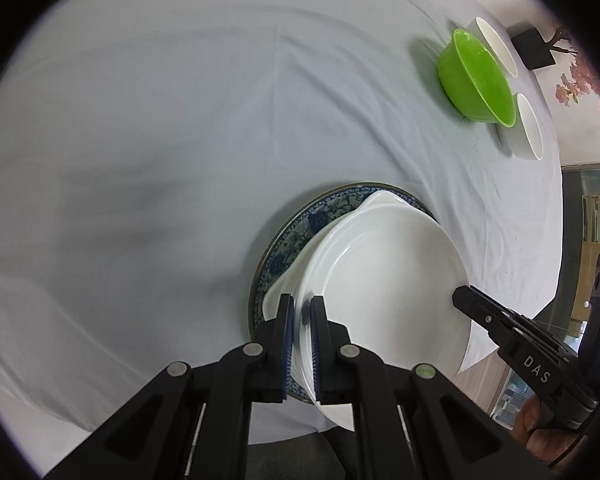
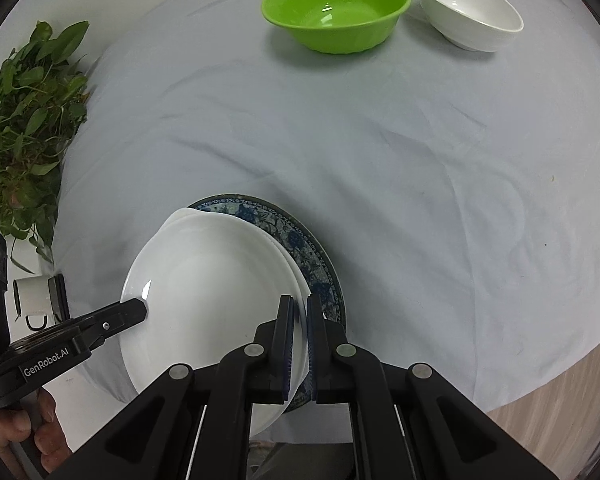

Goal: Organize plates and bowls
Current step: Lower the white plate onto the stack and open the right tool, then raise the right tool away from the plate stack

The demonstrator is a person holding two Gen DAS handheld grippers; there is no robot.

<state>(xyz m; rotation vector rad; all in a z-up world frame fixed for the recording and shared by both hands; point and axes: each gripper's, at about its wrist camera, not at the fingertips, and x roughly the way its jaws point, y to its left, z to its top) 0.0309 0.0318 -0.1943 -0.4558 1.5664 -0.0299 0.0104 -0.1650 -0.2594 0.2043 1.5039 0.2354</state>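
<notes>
Both hand-held grippers clamped on the white plate [image 1: 388, 280] rim; leafy plant [image 2: 24, 128] only in right-wrist view.

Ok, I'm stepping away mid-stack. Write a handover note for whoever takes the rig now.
Left gripper: shut on the white plate's rim.
Right gripper: shut on the opposite rim.
White plate sits over the blue plate, near the table edge; contact not clear.
Green bowl and two white bowls stand loose at the far side.
Left: release the plate, then gather the bowls.
</notes>
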